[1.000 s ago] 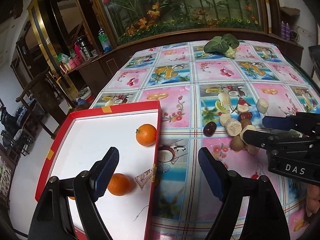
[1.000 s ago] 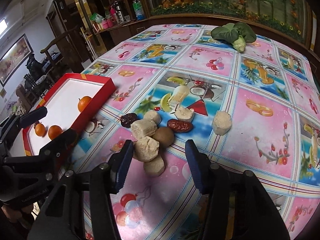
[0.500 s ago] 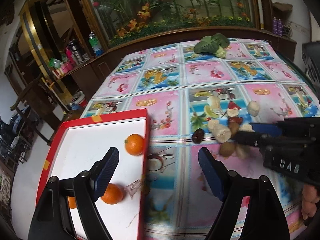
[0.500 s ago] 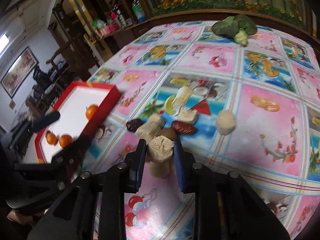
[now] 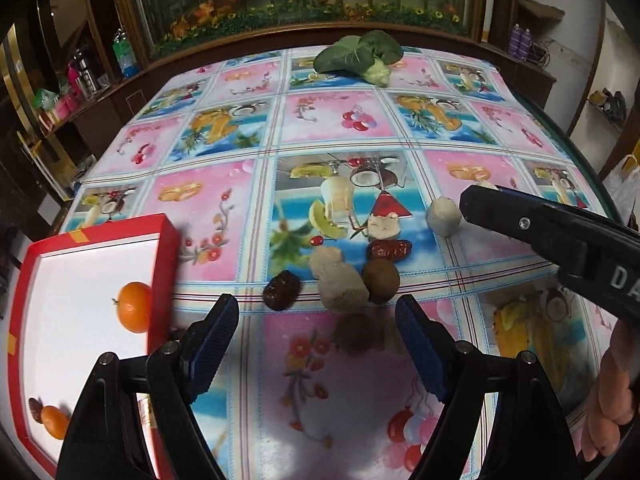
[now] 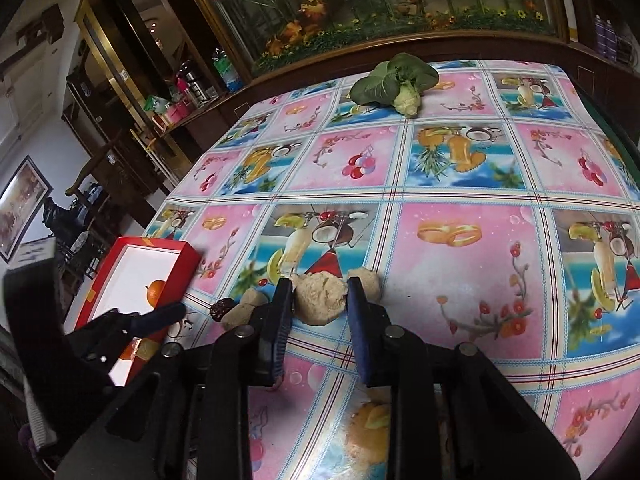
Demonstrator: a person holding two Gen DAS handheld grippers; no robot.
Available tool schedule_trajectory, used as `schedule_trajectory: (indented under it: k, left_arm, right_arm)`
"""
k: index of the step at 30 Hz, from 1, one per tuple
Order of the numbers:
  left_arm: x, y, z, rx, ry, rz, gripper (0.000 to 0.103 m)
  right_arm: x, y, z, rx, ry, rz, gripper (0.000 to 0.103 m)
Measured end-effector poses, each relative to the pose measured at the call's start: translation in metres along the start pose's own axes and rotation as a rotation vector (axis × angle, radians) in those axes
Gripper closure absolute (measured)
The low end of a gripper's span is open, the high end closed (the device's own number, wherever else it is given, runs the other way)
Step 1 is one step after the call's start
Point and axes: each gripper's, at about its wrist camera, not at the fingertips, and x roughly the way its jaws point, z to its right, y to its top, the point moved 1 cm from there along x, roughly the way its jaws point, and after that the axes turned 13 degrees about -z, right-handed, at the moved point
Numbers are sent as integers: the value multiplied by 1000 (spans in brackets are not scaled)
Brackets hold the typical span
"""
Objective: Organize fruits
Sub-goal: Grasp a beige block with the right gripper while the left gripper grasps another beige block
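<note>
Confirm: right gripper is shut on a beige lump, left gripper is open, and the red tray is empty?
Not quite: the red tray is not empty. The left wrist view shows oranges in it. The rest stands: the right gripper is shut on the beige lump, and the left gripper is open.

A table (image 5: 340, 128) covered with a glossy pink-and-blue fruit-print cloth stands against a dark wooden cabinet holding a long glass display of bamboo and orange flowers (image 6: 360, 4). To the left, a gold-trimmed wooden shelf unit (image 6: 120, 60) carries bottles and cups. A framed picture (image 6: 22, 204) hangs on the white wall.
</note>
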Motion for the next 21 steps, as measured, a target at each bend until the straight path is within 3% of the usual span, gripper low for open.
schedule_trajectory:
  k: [3,11,21]
  left_arm:
    - [7,1,0,4,-14,-16,47]
    - [12,3,-3,38,-57,4,72]
    - [14,-6,-7,17,-89,4,75]
  right_arm:
    - [-1,0,1,3,1,4,74]
    - [0,0,4,14,1,-2,74]
    - [3,-4,-3,-11,-1,-4,74]
